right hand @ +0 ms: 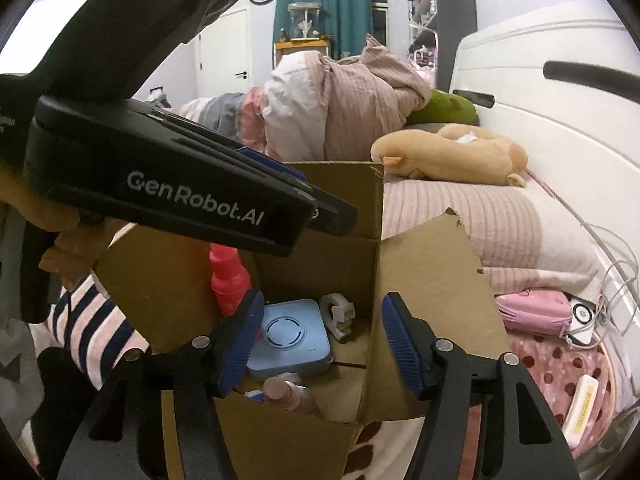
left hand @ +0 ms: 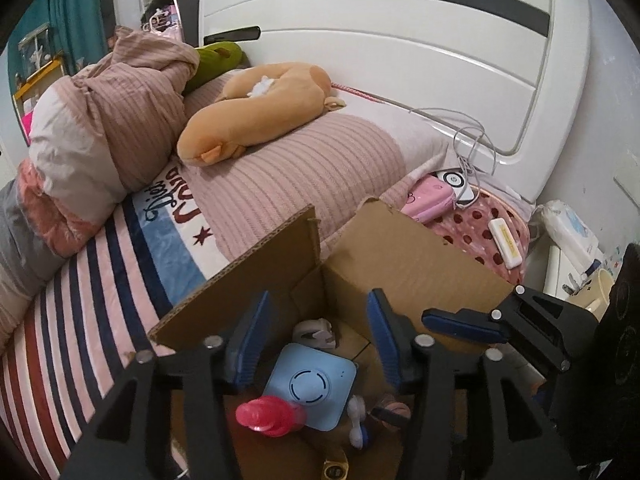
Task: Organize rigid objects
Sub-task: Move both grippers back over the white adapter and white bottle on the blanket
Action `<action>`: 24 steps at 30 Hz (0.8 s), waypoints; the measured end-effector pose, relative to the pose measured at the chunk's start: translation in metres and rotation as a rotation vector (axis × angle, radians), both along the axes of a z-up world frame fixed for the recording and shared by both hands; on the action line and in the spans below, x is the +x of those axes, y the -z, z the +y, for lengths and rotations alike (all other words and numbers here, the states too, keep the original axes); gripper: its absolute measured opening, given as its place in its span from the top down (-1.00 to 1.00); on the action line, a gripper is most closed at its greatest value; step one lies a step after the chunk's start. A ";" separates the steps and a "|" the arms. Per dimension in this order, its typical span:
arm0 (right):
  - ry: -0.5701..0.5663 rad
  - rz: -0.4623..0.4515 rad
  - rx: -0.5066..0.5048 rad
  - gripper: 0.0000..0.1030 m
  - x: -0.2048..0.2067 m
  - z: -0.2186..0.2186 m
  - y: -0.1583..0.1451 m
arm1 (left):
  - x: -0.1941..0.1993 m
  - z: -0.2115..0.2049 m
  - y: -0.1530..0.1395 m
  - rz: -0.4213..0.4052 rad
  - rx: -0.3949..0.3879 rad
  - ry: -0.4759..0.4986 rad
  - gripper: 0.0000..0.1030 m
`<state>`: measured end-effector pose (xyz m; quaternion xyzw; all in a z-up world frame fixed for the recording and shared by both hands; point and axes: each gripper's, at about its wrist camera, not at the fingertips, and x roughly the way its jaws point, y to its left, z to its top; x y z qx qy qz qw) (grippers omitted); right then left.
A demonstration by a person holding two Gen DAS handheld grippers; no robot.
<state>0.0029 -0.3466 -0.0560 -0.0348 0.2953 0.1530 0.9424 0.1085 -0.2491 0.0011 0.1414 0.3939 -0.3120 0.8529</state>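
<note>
An open cardboard box [left hand: 404,256] [right hand: 432,280] stands on the bed. Inside lie a light blue square device [left hand: 310,386] [right hand: 288,336], a red bottle [left hand: 266,416] [right hand: 228,276], a white tape dispenser [left hand: 314,334] [right hand: 338,314], a pinkish bottle [right hand: 288,394] and small items. My left gripper [left hand: 316,340] is open and empty above the box; its body [right hand: 168,192] shows in the right wrist view. My right gripper [right hand: 324,344] is open and empty over the box's front rim; it also shows in the left wrist view [left hand: 464,322].
On the bed to the right lie a pink case [left hand: 430,200] [right hand: 534,310], a white charger with cables [left hand: 456,184] and a cream flat box [left hand: 506,242] [right hand: 580,408]. A plush toy [left hand: 256,108], pillows and a heaped quilt [left hand: 108,120] lie behind. White headboard [left hand: 400,52] at back.
</note>
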 end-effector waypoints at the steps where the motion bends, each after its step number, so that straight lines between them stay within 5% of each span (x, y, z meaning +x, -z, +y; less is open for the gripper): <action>1: -0.002 -0.001 -0.001 -0.20 -0.001 0.001 -0.001 | -0.002 0.003 -0.002 -0.003 -0.008 0.000 -0.09; 6: 0.001 -0.007 0.025 -0.33 -0.007 0.003 -0.010 | -0.020 0.031 -0.023 -0.047 -0.058 -0.020 -0.29; 14: -0.006 -0.100 0.037 -0.94 -0.030 0.033 -0.045 | -0.060 0.112 -0.062 -0.148 -0.154 -0.113 -0.69; 24: -0.216 -0.079 0.130 -1.00 -0.046 0.128 -0.061 | -0.090 0.234 -0.039 -0.182 -0.206 -0.298 -0.70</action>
